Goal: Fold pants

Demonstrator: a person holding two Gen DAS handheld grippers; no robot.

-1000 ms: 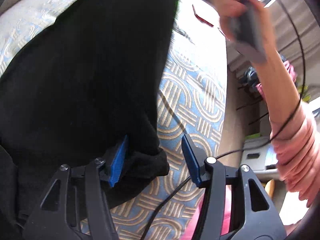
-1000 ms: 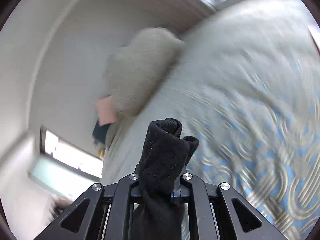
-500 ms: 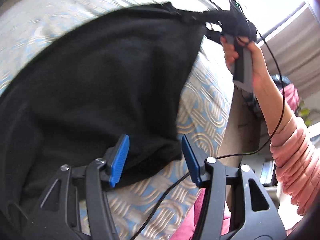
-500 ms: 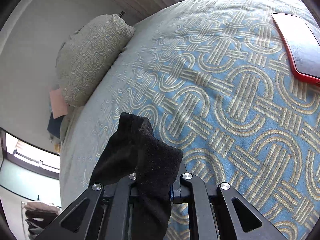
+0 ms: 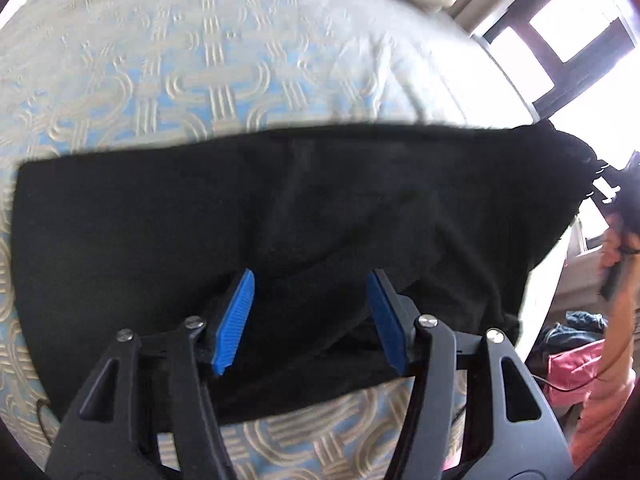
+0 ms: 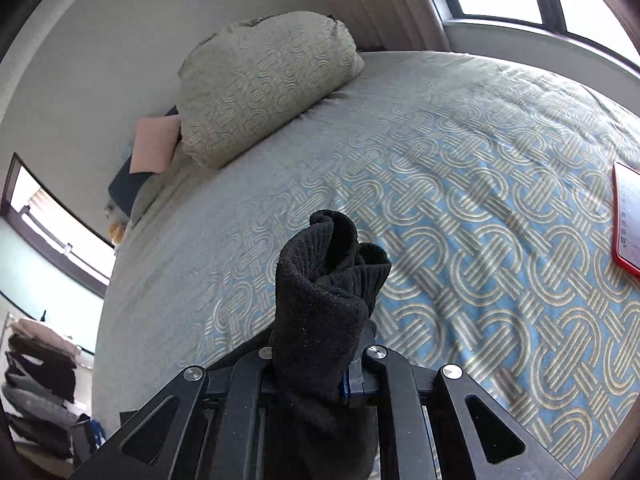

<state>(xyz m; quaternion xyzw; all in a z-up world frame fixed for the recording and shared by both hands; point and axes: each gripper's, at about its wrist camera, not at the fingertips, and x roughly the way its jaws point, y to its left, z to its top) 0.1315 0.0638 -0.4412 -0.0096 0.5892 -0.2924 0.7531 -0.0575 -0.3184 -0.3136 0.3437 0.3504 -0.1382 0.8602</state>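
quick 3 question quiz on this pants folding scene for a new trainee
1. True or false: the left gripper is clamped on the pants.
2. What does the right gripper hold? A) pillow B) a bunched end of the pants C) phone
3. Fill in: the red-edged phone lies on the ____.

Key:
1. False; its jaws stand open over the cloth.
2. B
3. bed, away from the pillow.

Black-framed left tongs with ribbed blue pads, silver screws; pink sleeve.
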